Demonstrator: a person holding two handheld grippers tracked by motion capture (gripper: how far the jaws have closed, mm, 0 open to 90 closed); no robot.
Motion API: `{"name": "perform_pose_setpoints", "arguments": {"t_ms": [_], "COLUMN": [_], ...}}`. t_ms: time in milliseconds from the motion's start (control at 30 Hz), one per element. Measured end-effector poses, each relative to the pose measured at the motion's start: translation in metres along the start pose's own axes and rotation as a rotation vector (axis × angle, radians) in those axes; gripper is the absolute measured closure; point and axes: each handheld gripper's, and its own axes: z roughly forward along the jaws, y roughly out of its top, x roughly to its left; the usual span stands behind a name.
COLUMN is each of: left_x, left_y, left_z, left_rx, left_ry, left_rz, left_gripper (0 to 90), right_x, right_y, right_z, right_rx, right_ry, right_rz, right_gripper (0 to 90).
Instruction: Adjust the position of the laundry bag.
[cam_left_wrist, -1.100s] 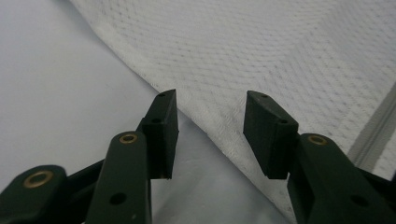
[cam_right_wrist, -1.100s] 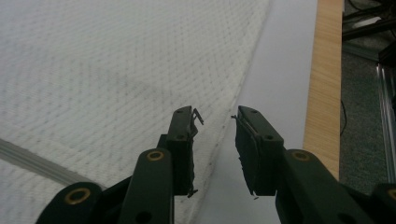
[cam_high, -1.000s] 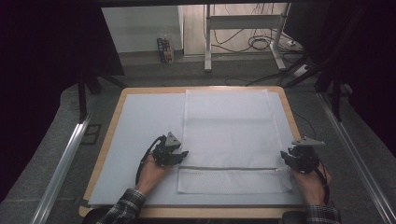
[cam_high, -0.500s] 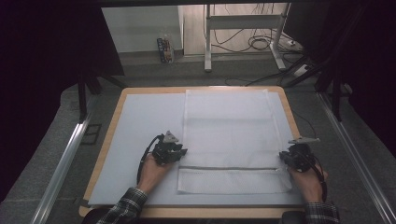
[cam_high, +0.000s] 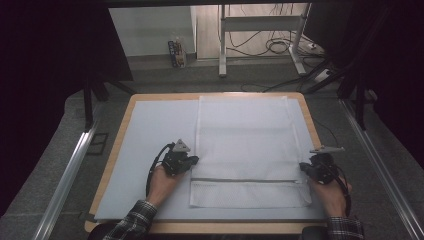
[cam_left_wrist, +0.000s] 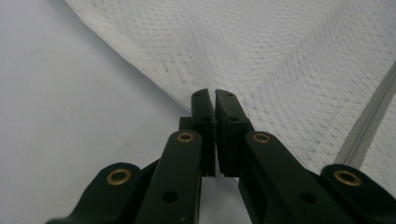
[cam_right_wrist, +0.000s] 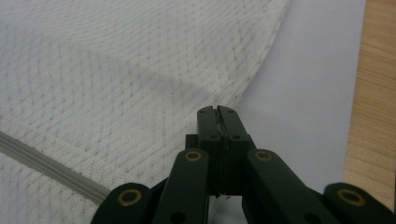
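A white mesh bag (cam_high: 245, 140) lies flat on a white sheet, its grey zipper (cam_high: 245, 180) running across near the front. My left gripper (cam_high: 192, 161) sits at the bag's left edge just above the zipper. In the left gripper view its jaws have just closed, and the left gripper (cam_left_wrist: 214, 95) pinches the mesh bag (cam_left_wrist: 289, 56) at its hem. My right gripper (cam_high: 303, 169) is at the bag's right edge. Its jaws have also just closed, so the right gripper (cam_right_wrist: 217, 111) holds the hem of the mesh bag (cam_right_wrist: 116, 70), with a crease running up to the tips.
The white sheet (cam_high: 150, 130) covers a wooden table (cam_high: 117, 145), whose bare edge (cam_right_wrist: 373, 93) lies close to the right of my right gripper. Metal rails (cam_high: 70, 170) flank the table. A desk frame and cables (cam_high: 280, 45) stand on the floor beyond.
Both hands stay in place at the bag's side edges, and the bag lies as before.
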Motion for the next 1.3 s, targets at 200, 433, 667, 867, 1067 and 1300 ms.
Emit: {"name": "perform_pose_setpoints", "arguments": {"t_ms": [200, 433, 667, 867, 1067, 1300], "left_x": [0.004, 0.010, 0.014, 0.019, 0.026, 0.030], "left_y": [-0.001, -0.006, -0.013, -0.019, -0.026, -0.035], "left_z": [-0.006, -0.017, -0.031, -0.041, -0.049, -0.062], "left_rx": [0.015, 0.038, 0.054, 0.084, 0.094, 0.102], "left_ry": [-0.009, -0.016, -0.018, -0.016, -0.019, 0.003], "left_rz": [-0.005, -0.016, -0.027, -0.023, -0.038, -0.046], "left_gripper": [87.5, 87.3, 87.2, 86.9, 86.6, 86.5], "right_x": [0.007, 0.015, 0.027, 0.038, 0.048, 0.065], "right_y": [0.003, 0.005, 0.008, 0.010, 0.012, 0.014], "right_z": [-0.004, -0.003, -0.003, -0.002, 0.001, 0.006], "right_rx": [-0.015, -0.012, -0.013, -0.012, -0.009, 0.004], "right_ry": [0.015, 0.038, 0.063, 0.087, 0.113, 0.140], "right_rz": [-0.032, -0.055, -0.091, -0.113, -0.143, -0.186], "right_gripper": [88.6, 88.5, 88.5, 88.5, 88.6, 88.6]}}
